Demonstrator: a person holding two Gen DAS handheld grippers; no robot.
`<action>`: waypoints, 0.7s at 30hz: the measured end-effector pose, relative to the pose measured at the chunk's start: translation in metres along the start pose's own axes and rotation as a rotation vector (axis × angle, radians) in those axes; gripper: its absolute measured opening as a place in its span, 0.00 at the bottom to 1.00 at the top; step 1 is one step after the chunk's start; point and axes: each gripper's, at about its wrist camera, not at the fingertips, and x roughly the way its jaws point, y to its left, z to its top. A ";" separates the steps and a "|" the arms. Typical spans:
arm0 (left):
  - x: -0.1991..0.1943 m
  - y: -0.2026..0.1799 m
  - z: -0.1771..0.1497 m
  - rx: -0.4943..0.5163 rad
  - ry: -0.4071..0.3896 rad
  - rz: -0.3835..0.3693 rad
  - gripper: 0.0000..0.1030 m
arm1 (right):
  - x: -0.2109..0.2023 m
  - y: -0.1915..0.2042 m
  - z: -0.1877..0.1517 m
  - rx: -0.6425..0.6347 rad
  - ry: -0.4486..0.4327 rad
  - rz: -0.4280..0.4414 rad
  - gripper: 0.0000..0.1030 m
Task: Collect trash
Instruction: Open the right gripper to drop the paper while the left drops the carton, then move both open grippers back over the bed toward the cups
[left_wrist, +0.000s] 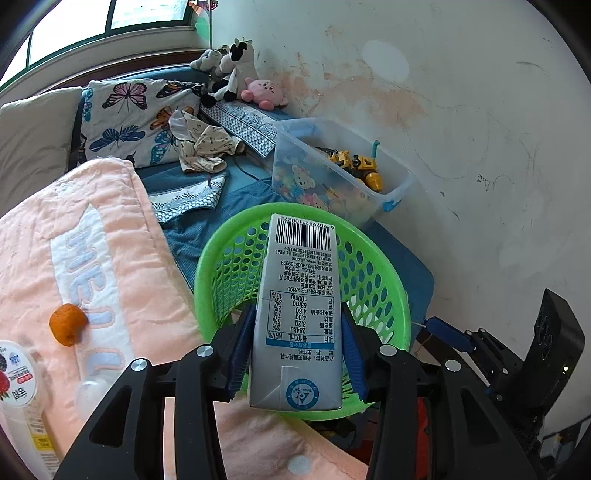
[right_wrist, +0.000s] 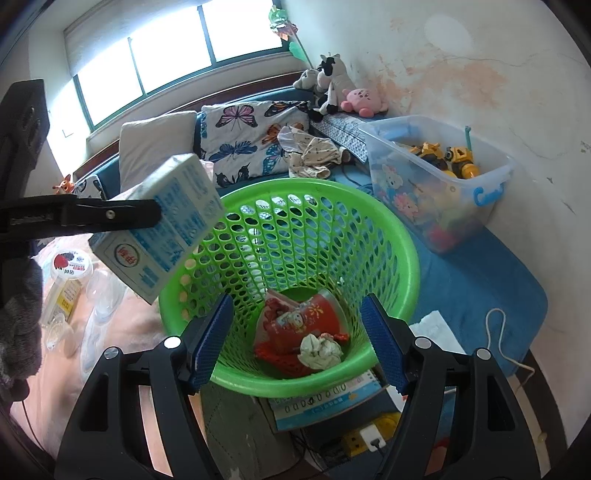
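An orange peel (left_wrist: 67, 324) and a clear plastic cup (left_wrist: 22, 373) lie on the pink quilt (left_wrist: 110, 258) at the left. The left tongs (left_wrist: 295, 354) grip a grey-white milk carton (left_wrist: 297, 314) held over the round green perforated plastic basket (right_wrist: 388, 236). The right tongs (right_wrist: 299, 339) stand open and empty above the basket, where a red wrapper (right_wrist: 291, 325) and crumpled tissue (right_wrist: 319, 350) lie. A clear toy bin (right_wrist: 443, 177) sits on the bed by the stained wall.

Daylight from the window (right_wrist: 177, 51) at the far left, blown out to white in both views. Wall (left_wrist: 461, 110) evenly bright, shadows soft. Strong fisheye bending and dark vignette at the edges. Milk carton (left_wrist: 295, 314) print sharp; left rim slightly soft.
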 end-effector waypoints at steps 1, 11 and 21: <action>0.001 0.000 0.000 0.000 0.002 -0.001 0.43 | -0.001 0.000 -0.001 0.000 -0.001 0.000 0.70; -0.019 0.002 -0.009 0.005 -0.033 -0.001 0.50 | -0.014 0.007 -0.006 0.001 -0.022 0.017 0.70; -0.070 0.041 -0.042 -0.049 -0.075 0.087 0.53 | -0.027 0.041 -0.009 -0.048 -0.043 0.065 0.75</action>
